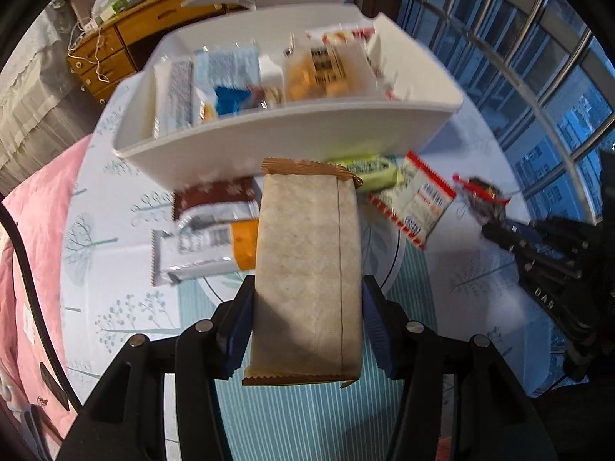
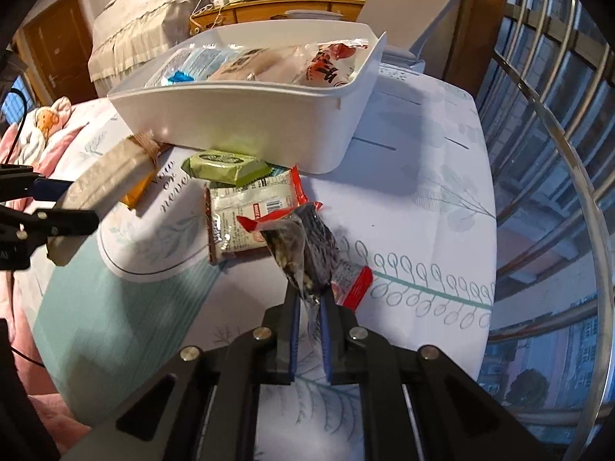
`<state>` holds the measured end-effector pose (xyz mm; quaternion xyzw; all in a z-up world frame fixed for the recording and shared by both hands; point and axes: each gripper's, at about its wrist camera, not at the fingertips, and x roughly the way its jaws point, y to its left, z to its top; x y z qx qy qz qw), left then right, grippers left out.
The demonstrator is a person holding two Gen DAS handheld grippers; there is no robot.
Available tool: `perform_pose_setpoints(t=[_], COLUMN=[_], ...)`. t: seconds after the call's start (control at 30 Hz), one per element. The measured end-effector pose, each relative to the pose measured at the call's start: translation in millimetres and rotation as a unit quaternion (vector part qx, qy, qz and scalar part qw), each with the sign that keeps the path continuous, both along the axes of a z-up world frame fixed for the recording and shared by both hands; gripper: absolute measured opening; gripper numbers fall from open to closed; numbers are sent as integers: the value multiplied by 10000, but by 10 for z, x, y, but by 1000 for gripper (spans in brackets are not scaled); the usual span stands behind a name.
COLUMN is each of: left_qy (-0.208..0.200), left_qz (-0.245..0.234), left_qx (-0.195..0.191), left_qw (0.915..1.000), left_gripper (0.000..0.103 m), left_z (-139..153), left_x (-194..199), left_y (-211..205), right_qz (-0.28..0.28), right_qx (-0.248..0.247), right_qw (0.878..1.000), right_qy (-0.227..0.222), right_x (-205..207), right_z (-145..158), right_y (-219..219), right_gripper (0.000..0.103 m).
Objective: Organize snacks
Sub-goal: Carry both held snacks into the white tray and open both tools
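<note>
Through the left wrist camera we see our left gripper (image 1: pixel 307 330) pinching a long tan snack bar (image 1: pixel 309 269) across its width, the blue pads pressed on both long edges and the bar pointing toward twelve o'clock, lifted off the cloth. Above it, at twelve o'clock, the white bin (image 1: pixel 292 142) already holds several wrapped snacks, so part of the sorting looks done. On the round table (image 1: pixel 115 199) loose packets are left: a brown-and-white one (image 1: pixel 215 201) and a white-and-orange one (image 1: pixel 203 253) at about ten o'clock of the bar, a green packet (image 1: pixel 365 167) at one o'clock, and a white packet with red edges (image 1: pixel 415 201) at two o'clock. At three o'clock our right gripper (image 1: pixel 488 215) shows, carrying a red-ended packet.

Through the right wrist camera, our right gripper (image 2: pixel 309 299) has its jaws pressed together on the clear tail of a dark, red-ended snack packet (image 2: pixel 307 246), which stands up crumpled between the pads. The bin (image 2: pixel 246 115) sits at eleven o'clock, filled along its length. The green packet (image 2: pixel 226 167) and the white red-edged packet (image 2: pixel 246 215) lie on the table (image 2: pixel 423 199) between us and the bin. The left gripper (image 2: pixel 57 207) holds the tan bar (image 2: pixel 103 180) at nine o'clock.

We judge both held snacks must go into the bin, then at least four loose packets remain.
</note>
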<state>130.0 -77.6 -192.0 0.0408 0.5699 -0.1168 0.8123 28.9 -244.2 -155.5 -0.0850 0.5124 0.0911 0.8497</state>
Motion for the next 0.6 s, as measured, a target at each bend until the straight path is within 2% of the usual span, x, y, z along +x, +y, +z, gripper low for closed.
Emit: perform_pose_setpoints(t=[0.4,0.6], left_qy=[-540,-579], left_qz=[-383,-539], left_qx=[-487,-556], left_qw=[9966,9953], left_gripper=[51,51], left_z=[608,796], left_x=[210,488], left_y=[239,269], right_qz=[-486,-721], right_qx=[59,176], right_qw=[9985,9964], right_qy=[-223,-421], right_x=[-42,76], right_z=[446,699], right_y=[66,148], right_gripper=[9,9])
